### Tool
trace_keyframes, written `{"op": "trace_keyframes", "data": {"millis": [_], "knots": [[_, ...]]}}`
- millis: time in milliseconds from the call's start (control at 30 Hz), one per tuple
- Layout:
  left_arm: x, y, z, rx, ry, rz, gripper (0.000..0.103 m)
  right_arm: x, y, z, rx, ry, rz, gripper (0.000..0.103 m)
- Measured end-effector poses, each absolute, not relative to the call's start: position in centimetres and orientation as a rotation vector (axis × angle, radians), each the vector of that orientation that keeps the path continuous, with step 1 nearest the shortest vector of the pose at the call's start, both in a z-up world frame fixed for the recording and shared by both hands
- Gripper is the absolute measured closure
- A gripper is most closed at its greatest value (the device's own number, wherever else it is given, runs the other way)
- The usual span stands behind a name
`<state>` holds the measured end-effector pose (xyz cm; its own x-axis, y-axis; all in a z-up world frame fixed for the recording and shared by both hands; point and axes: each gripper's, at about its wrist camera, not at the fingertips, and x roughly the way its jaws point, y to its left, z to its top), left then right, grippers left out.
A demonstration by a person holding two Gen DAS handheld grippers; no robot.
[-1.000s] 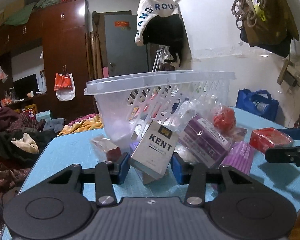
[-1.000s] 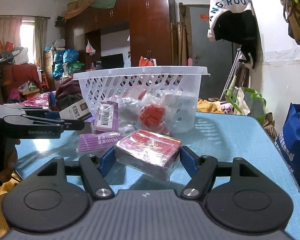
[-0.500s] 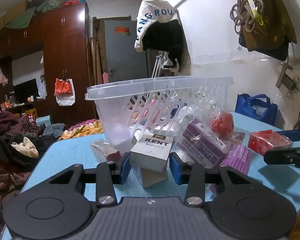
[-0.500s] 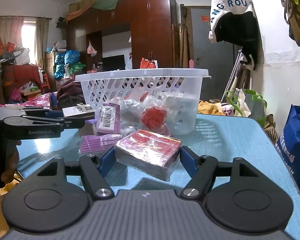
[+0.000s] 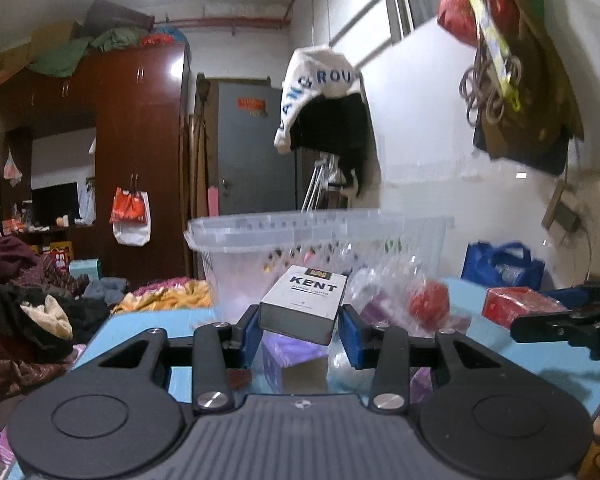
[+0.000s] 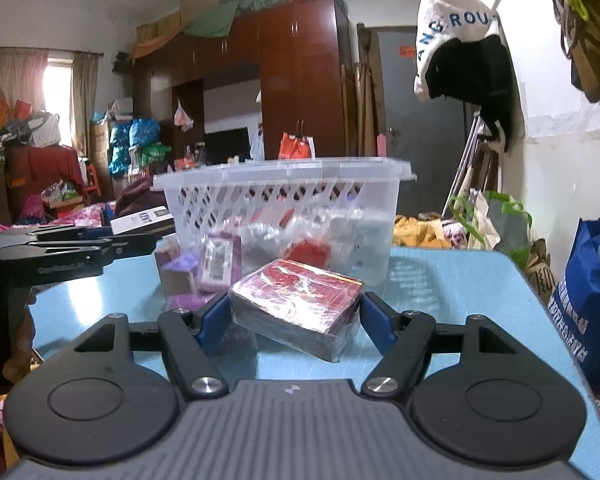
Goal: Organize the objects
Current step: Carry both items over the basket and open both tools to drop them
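Note:
My left gripper is shut on a white KENT box, which it holds flat above the blue table, just in front of the clear plastic basket. The right wrist view shows that gripper at the left, with the KENT box near the basket's rim. My right gripper is shut on a red film-wrapped box, low over the table. In the left wrist view the red box and the right gripper's fingers show at the right.
A purple box, a small carton and a red thing in a clear bag lie piled against the basket's front. A blue shopping bag stands beyond the table's right edge. Clothes lie heaped on the left.
My left gripper has lifted the KENT box off the pile and tipped it from upright to flat, up towards the basket's rim. The right gripper and its red box have stayed put.

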<state>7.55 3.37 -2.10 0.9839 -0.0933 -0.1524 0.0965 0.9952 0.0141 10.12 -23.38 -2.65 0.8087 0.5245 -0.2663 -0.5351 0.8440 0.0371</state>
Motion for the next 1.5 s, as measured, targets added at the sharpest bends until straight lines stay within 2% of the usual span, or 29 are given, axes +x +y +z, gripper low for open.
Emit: {"op": "trace_keyframes", "data": {"millis": [267,433,567,733,767,800,833,867,900,933,1067,1300,1367,1433,1500], "knots": [[7.2,4.1,1.6,0.009,0.084,-0.121,0.057,10.4,-23.0,1.2,-0.008,0.16,0.547,0.03],[10.8,4.3,6.1,-0.005,0.069,-0.123,0.057,13.7,-20.6,6.0,-0.015,0.094,0.533,0.031],[16.6,4.5,8.7,-0.042,0.171,-0.14,0.058,18.2,-17.6,8.5,-0.049,0.112,0.492,0.031],[23.1,3.8,7.8,-0.023,0.345,-0.162,0.057,23.7,-15.0,8.2,-0.087,0.228,0.446,0.03],[23.7,3.5,7.4,0.006,0.353,-0.166,0.052,24.5,-14.7,7.9,-0.09,0.247,0.45,0.03],[24.0,3.3,7.0,0.029,0.347,-0.144,0.042,24.6,-14.7,7.7,-0.099,0.263,0.455,0.026],[24.1,3.3,6.7,0.034,0.337,-0.116,0.035,24.7,-14.8,7.4,-0.099,0.269,0.457,0.014],[24.1,3.5,6.5,0.021,0.336,-0.115,0.023,24.5,-15.1,7.3,-0.083,0.256,0.459,0.007],[23.9,4.0,6.4,-0.014,0.335,-0.134,0.022,24.0,-15.6,7.3,-0.068,0.242,0.464,0.0],[23.4,4.6,6.4,-0.043,0.325,-0.152,0.021,23.4,-16.2,7.4,-0.047,0.218,0.475,0.0],[19.0,6.4,6.3,-0.08,0.249,-0.11,0.009,19.5,-19.4,7.5,0.044,0.167,0.511,0.0],[13.7,9.8,1.6,-0.099,0.293,-0.005,0.007,15.6,-21.0,1.7,-0.065,0.265,0.52,0.0],[14.5,10.4,0.6,-0.123,0.335,-0.015,0.008,16.5,-20.9,0.5,-0.034,0.317,0.54,0.008],[15.6,10.6,-0.1,-0.131,0.376,-0.016,0.011,17.9,-20.7,0.0,0.018,0.378,0.563,0.028],[16.7,10.5,-0.7,-0.139,0.415,-0.021,0.014,18.7,-20.2,-0.5,0.019,0.419,0.583,0.036]]}}
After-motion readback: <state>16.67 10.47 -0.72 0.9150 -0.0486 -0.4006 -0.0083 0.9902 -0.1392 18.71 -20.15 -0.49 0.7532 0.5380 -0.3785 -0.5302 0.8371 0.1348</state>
